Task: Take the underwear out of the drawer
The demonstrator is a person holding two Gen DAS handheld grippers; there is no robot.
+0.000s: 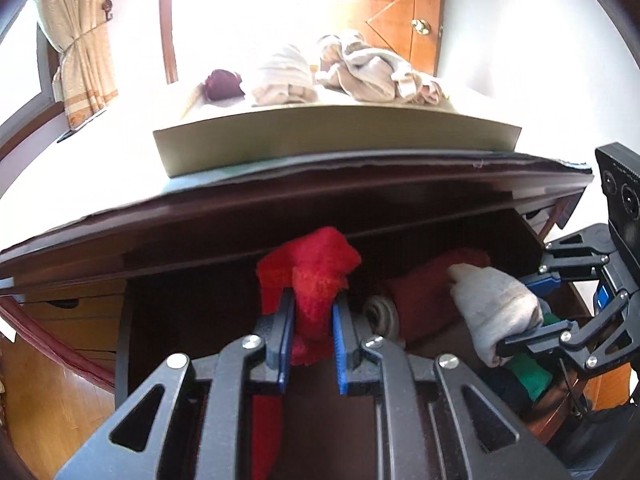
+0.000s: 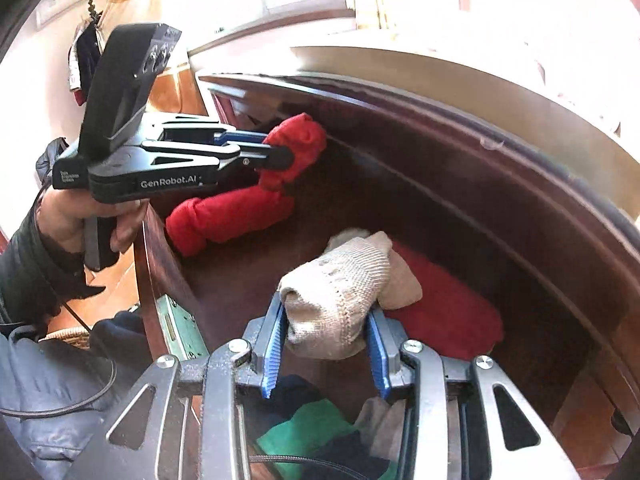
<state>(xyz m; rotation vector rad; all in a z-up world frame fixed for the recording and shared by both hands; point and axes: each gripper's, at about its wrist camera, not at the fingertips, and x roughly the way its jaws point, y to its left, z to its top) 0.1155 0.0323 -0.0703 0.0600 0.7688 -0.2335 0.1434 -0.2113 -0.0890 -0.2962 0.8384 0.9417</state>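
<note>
While our left gripper (image 1: 311,320) clamps a red piece (image 1: 316,276) and our right gripper (image 2: 326,344) a beige one (image 2: 340,300), more remains at five o'clock in the drawer (image 2: 520,240).

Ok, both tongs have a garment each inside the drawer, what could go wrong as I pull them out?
1. The red garment in the left tongs hangs long, its tail low in the drawer; it might drag or snag on the front edge.
2. The red bunch sits close under the dark tabletop lip; lifting straight up could knock it.
3. The right tongs pinch only one end of the beige knit roll, which could slip or unroll.
</note>
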